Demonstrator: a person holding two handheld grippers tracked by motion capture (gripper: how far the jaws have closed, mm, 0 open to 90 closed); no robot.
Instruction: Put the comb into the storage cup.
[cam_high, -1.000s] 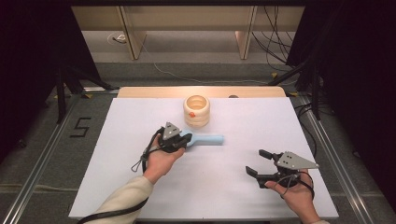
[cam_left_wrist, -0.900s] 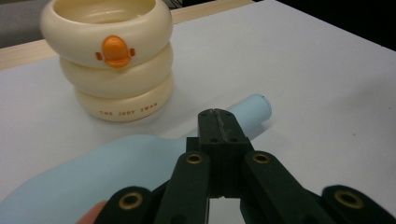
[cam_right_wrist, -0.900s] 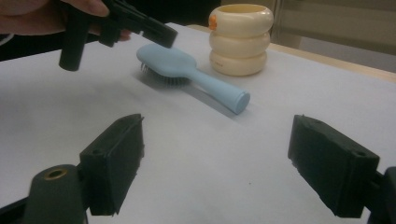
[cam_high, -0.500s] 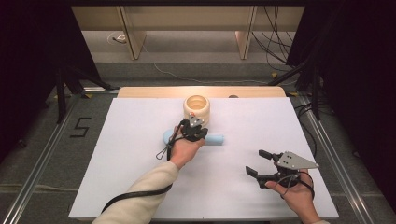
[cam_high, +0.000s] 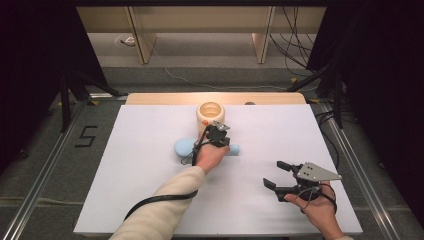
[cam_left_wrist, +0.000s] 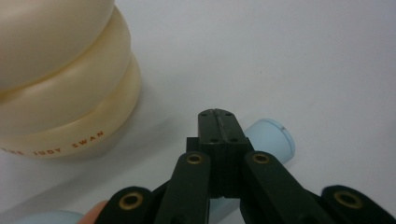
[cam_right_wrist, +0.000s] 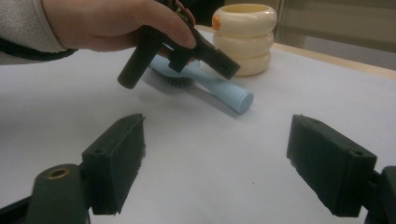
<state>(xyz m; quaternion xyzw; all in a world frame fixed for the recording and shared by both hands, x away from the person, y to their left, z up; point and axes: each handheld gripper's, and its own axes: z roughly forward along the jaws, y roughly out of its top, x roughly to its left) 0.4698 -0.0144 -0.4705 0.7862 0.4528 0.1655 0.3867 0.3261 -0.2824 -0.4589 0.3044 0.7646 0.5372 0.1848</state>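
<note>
Nearest to us in the high view, our right tool (cam_high: 272, 176) sits low over the white desk (cam_high: 125, 200) at the near right corner, held in our right hand (cam_high: 317, 210). Its jaws stand apart with nothing between them, and in the right gripper view we look through that gap at bare desk. They point toward the middle of the desk, where the work is.

Farther in, our left sleeve (cam_high: 165, 205) reaches diagonally up the desk to our left hand (cam_high: 210, 156), which carries the left tool (cam_high: 218, 131). Its jaws are pressed together with nothing caught in them; in the left gripper view the two pads meet along a thin seam. The tool hangs over the pale blue hairbrush (cam_high: 186, 146), above its handle, and we cannot tell whether it touches it.

The hairbrush lies flat near the middle of the desk, with its long axis running across the desk from left to right. The rounded head points to our left and the handle end (cam_high: 234, 149) points to our right. In the right gripper view we see dark bristles under the head (cam_right_wrist: 170, 77), facing down onto the desk.

Just beyond the hairbrush stands a cream ringed holder (cam_high: 210, 114), upright with its open mouth upward, near the desk's far edge. It stays apart from the brush, close beside the left tool's tip
</note>
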